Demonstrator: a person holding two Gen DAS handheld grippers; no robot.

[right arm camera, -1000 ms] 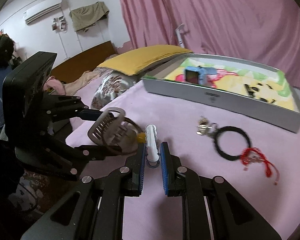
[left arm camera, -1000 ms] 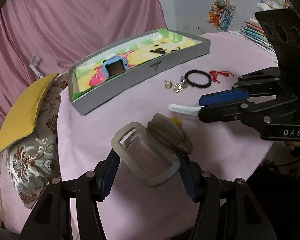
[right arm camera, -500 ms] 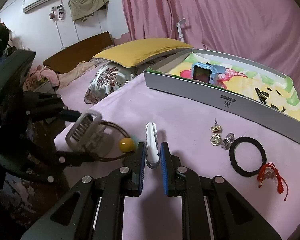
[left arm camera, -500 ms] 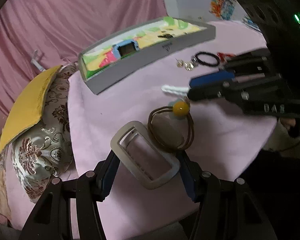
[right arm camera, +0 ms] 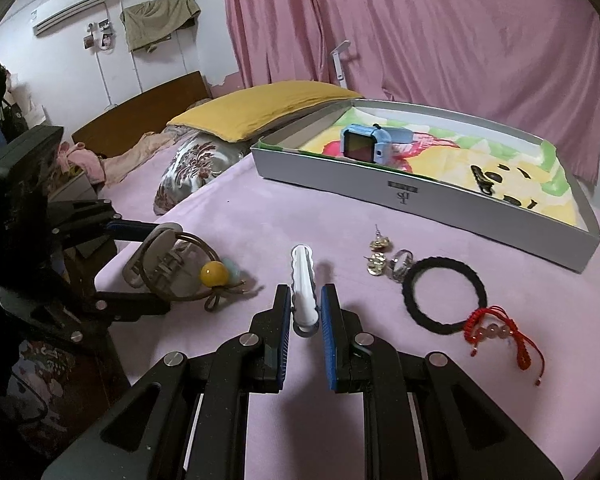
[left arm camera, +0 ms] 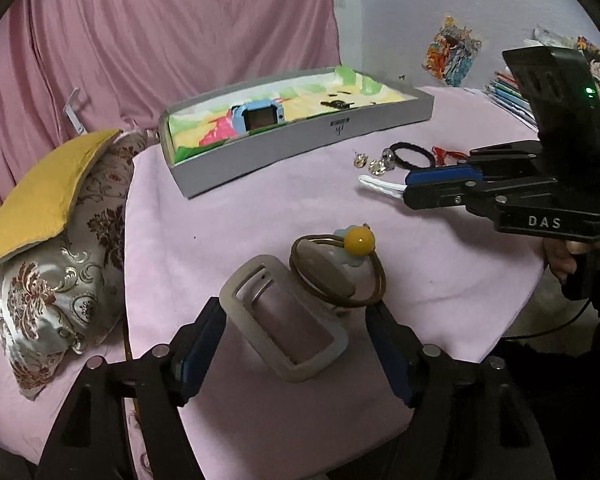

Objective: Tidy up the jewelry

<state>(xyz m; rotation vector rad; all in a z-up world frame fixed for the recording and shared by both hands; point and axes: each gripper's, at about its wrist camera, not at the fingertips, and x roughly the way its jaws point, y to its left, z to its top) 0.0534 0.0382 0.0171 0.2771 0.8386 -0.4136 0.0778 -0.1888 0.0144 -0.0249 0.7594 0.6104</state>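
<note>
A grey claw clip (left arm camera: pixel 284 316) with a brown hair tie and yellow bead (left arm camera: pixel 358 240) looped on it lies between the fingers of my left gripper (left arm camera: pixel 292 312). Its jaws are opening, and the right pad stands clear of the clip. My right gripper (right arm camera: pixel 305 292) is shut on a white wavy hair clip (right arm camera: pixel 302 276), low over the pink cloth. A grey tray (left arm camera: pixel 300 144) at the back holds a blue watch (left arm camera: pixel 258 118) and black hairpins (right arm camera: pixel 484 174). Gold earrings (right arm camera: pixel 380 254), a black hair tie (right arm camera: pixel 444 296) and a red bracelet (right arm camera: pixel 500 328) lie loose in front of the tray.
A patterned pillow with a yellow cushion (left arm camera: pixel 48 208) lies off the table's left edge. Books (left arm camera: pixel 508 92) are stacked at the far right. A person's hand (left arm camera: pixel 568 256) grips the right gripper's handle. The table's front edge runs just under the left gripper.
The left jaws have spread wider around the grey claw clip. The brown tie with its yellow bead has come into view on the clip. The right gripper still holds the white clip.
</note>
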